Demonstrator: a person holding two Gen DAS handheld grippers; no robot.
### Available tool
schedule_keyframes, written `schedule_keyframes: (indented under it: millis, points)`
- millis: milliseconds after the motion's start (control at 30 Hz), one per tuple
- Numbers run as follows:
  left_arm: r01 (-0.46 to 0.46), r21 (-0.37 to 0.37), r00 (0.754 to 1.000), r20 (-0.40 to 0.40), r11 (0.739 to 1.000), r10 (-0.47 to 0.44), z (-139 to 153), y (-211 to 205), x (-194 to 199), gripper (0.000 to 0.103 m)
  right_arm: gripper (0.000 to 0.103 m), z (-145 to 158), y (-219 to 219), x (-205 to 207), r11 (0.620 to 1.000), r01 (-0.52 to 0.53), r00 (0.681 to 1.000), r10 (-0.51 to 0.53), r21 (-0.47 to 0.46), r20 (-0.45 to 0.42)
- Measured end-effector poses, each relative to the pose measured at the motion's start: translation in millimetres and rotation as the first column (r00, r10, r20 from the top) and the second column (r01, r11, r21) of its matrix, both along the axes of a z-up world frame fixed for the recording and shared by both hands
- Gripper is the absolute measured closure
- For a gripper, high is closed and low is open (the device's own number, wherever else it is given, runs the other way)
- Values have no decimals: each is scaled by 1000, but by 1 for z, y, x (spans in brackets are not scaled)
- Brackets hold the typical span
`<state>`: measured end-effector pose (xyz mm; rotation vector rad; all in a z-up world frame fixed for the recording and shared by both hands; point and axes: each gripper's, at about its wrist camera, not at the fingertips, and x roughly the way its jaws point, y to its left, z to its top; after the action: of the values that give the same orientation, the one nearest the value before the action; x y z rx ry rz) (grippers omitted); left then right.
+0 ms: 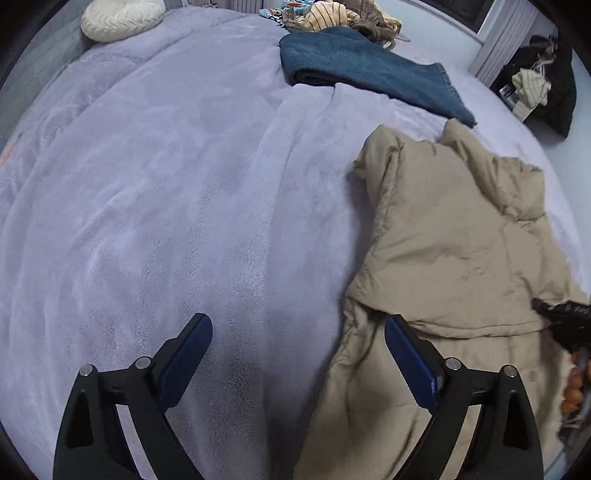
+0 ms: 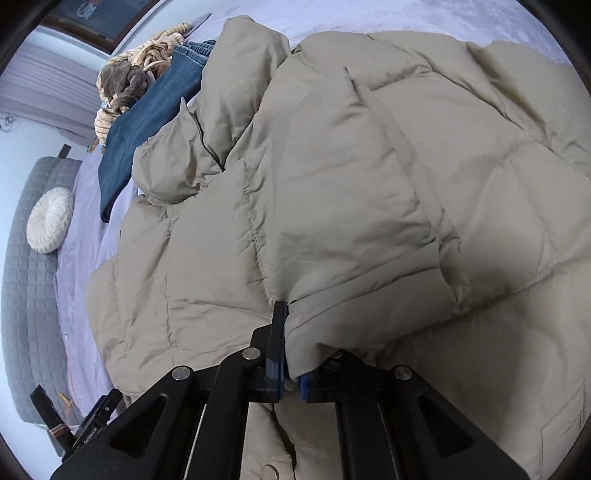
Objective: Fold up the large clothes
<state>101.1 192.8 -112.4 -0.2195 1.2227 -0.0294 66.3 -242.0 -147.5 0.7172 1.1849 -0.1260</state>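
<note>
Right claw point(image 2: 291, 369) is clamped on a fold of the tan puffer jacket point(image 2: 351, 192), the cloth pinched between its blue pads at the near edge of a sleeve or flap that is doubled over the jacket body ahead of it. Left claw point(image 1: 298, 354) hangs wide open above the lilac blanket point(image 1: 166, 203), holding nothing; its right finger point(image 1: 410, 358) sits over the jacket's left edge, while its left finger is over bare blanket. Ahead of the left claw and to its right, the jacket point(image 1: 454, 258) spreads across the bed. Beyond it lies a folded blue towel point(image 1: 369, 70), touching a heap of mixed clothes point(image 1: 332, 16) farther off. Far ahead to the left rests a round white cushion point(image 1: 122, 18).
</note>
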Motion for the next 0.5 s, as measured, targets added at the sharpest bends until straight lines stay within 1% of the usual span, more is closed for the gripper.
schedule_keyframes:
  millis: [33, 100, 167, 233, 267, 300, 333, 367, 400, 433, 467, 500]
  points:
    - [-9, -60, 1000, 3, 998, 9, 4, 4, 8, 8, 97, -2, -3, -1, 1000, 3, 1000, -3, 22, 1]
    - [-26, -186, 1000, 6, 982, 28, 8, 8, 32, 8, 97, -5, -4, 0, 999, -1, 1000, 1, 32, -3]
    - [-25, -305, 1000, -19, 952, 20, 1, 2, 67, 8, 97, -6, -2, 0, 1000, -8, 1000, 8, 28, -2]
    - [-16, -363, 999, -47, 932, -1, -13, -10, 98, 8, 97, -7, 0, 0, 1000, -13, 1000, 14, 28, -2]
    - [-15, -408, 997, -81, 913, -20, -25, -18, 115, 19, 97, -7, 0, 0, 999, -15, 1000, 15, 31, -2]
    - [-22, -431, 993, -112, 902, -29, -36, -25, 127, 33, 97, -7, 0, 0, 999, -16, 1000, 16, 35, -1]
    - [-28, -453, 989, -142, 891, -41, -46, -32, 137, 65, 97, -7, -1, -1, 999, -16, 1000, 16, 39, 0]
    - [-32, -463, 988, -148, 886, -42, -51, -37, 143, 77, 97, -7, -2, -2, 999, -15, 1000, 16, 42, 0]
    - [-20, -448, 993, -109, 894, -33, -47, -40, 142, 79, 97, -7, -2, -1, 999, -16, 1000, 16, 45, 1]
    - [8, -425, 998, -51, 905, -33, -38, -44, 139, 83, 97, -7, -2, -1, 999, -16, 1000, 16, 46, -1]
    - [32, -399, 999, 11, 916, -31, -28, -44, 133, 83, 97, -6, -2, -1, 999, -17, 1000, 17, 45, -1]
    - [33, -379, 999, 38, 925, -20, -24, -42, 129, 83, 97, -6, 0, 2, 999, -21, 1000, 21, 41, 1]
